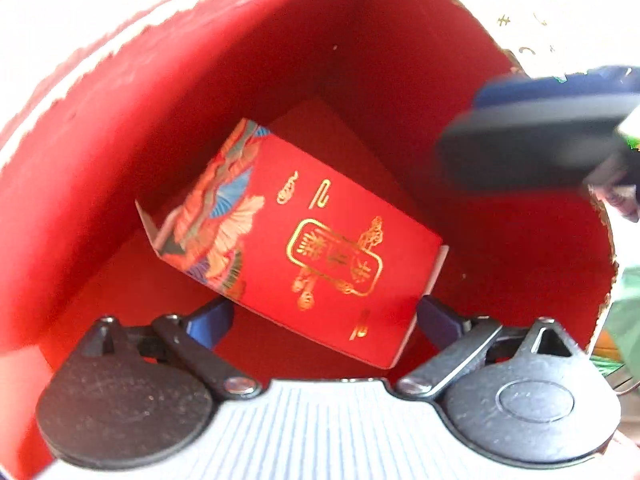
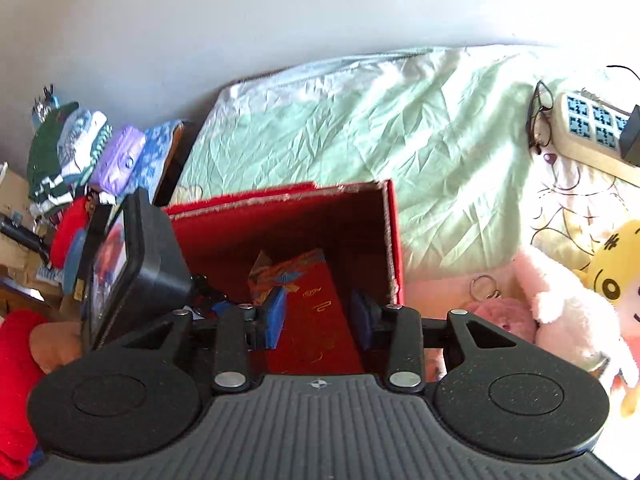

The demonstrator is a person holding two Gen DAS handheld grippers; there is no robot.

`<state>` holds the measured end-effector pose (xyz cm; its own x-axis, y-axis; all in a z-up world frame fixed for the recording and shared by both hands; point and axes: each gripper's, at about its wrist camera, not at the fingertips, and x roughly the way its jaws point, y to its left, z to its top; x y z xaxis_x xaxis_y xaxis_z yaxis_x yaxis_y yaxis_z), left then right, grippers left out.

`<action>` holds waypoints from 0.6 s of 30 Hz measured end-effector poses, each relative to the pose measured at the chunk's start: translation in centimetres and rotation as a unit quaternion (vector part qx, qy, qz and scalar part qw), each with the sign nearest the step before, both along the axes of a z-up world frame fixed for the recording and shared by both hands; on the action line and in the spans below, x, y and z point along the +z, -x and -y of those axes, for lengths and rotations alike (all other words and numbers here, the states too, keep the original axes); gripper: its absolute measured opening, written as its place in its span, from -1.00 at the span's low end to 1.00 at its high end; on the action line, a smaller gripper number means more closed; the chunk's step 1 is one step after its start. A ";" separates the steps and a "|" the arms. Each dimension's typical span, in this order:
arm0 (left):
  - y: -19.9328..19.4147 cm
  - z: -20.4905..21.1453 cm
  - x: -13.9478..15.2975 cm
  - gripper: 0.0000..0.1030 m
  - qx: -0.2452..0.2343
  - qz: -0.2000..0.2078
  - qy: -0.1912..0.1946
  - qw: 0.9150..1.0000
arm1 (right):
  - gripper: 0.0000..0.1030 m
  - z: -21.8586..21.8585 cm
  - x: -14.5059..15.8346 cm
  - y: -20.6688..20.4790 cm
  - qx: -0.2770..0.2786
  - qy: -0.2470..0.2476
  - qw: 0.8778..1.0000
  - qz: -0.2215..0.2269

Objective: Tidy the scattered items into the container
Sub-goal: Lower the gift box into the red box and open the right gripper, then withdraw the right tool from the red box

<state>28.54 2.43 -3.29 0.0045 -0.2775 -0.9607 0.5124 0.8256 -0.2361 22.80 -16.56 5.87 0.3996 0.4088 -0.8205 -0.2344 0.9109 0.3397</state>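
I look down into a red cardboard container [image 1: 160, 120] in the left wrist view. A small red gift box [image 1: 320, 248] with gold print and a fan pattern lies tilted on its floor. My left gripper [image 1: 323, 318] is open wide, its blue pads [image 1: 210, 320] standing just off the box's near edges. The dark body of the right gripper [image 1: 540, 140] hangs blurred over the container's right rim. In the right wrist view my right gripper [image 2: 319, 320] is above the container [image 2: 280, 232], part open and holding nothing. The gift box [image 2: 316, 308] shows far below between its pads.
The container stands on a bed with a crumpled pale green sheet [image 2: 400, 120]. To its right lie a pink plush toy [image 2: 560, 300], a yellow plush toy [image 2: 616, 276], a key ring [image 2: 484, 286], glasses [image 2: 540, 116] and a power strip [image 2: 592, 128]. Folded clothes [image 2: 80, 152] pile up at left.
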 end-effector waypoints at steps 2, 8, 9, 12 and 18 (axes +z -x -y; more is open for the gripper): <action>0.2 -0.3 0.7 0.90 -0.005 0.016 -0.002 1.000 | -0.13 0.2 0.6 -0.2 -0.014 -0.008 1.000 0.011; -0.6 -0.3 1.7 0.92 0.007 0.044 -0.016 0.999 | -0.12 -0.2 0.3 -0.3 -0.026 -0.033 0.999 0.019; -0.8 0.0 1.6 0.92 0.011 0.042 -0.014 0.999 | -0.12 -0.2 0.4 -0.4 -0.029 -0.036 0.999 0.019; -1.1 1.3 1.6 0.92 0.009 0.035 0.008 0.999 | -0.12 0.1 0.0 -0.3 -0.039 -0.039 0.998 0.018; -0.9 4.4 2.8 0.92 -0.011 0.060 0.012 0.998 | -0.12 1.0 -0.5 0.6 -0.053 -0.050 0.997 0.014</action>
